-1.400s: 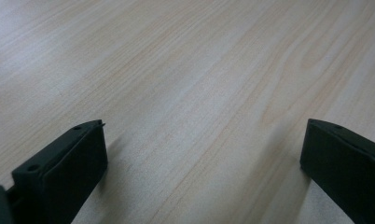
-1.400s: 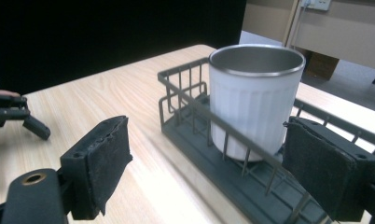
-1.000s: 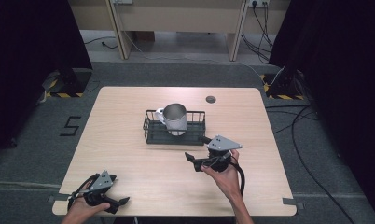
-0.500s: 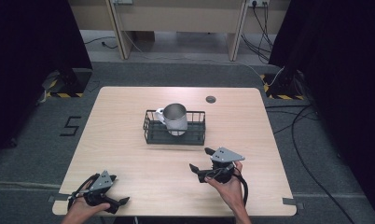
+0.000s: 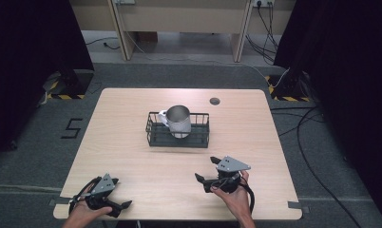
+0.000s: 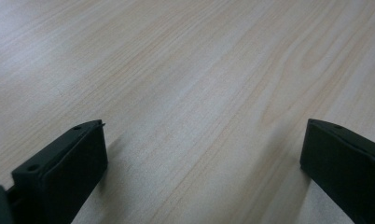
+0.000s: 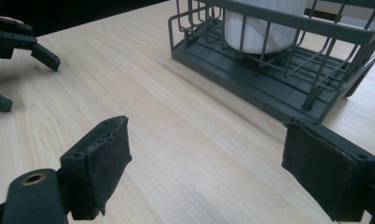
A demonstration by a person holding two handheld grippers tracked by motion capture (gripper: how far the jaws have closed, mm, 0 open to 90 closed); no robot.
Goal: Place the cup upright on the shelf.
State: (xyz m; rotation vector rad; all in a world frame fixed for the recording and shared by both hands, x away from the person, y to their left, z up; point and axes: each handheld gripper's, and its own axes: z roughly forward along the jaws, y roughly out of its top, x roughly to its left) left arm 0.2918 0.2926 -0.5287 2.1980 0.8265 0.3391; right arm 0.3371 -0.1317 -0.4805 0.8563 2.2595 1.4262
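Steel mug (image 5: 178, 120) with a white handle sits upright inside the dark wire basket (image 5: 178, 139), well ahead of the right gripper (image 5: 209, 174), whose jaws are spread wide with nothing between them. Way off to that claw's left, the left gripper (image 5: 122, 207) rests at the wooden table's (image 5: 122, 123) near edge, jaws gaping too, empty.

Wooden table (image 5: 132, 118): dark wire basket (image 5: 178, 137) near centre, metal mug (image 5: 178, 120) upright inside. Small round dark disc (image 5: 214, 100) near far edge, right of centre.
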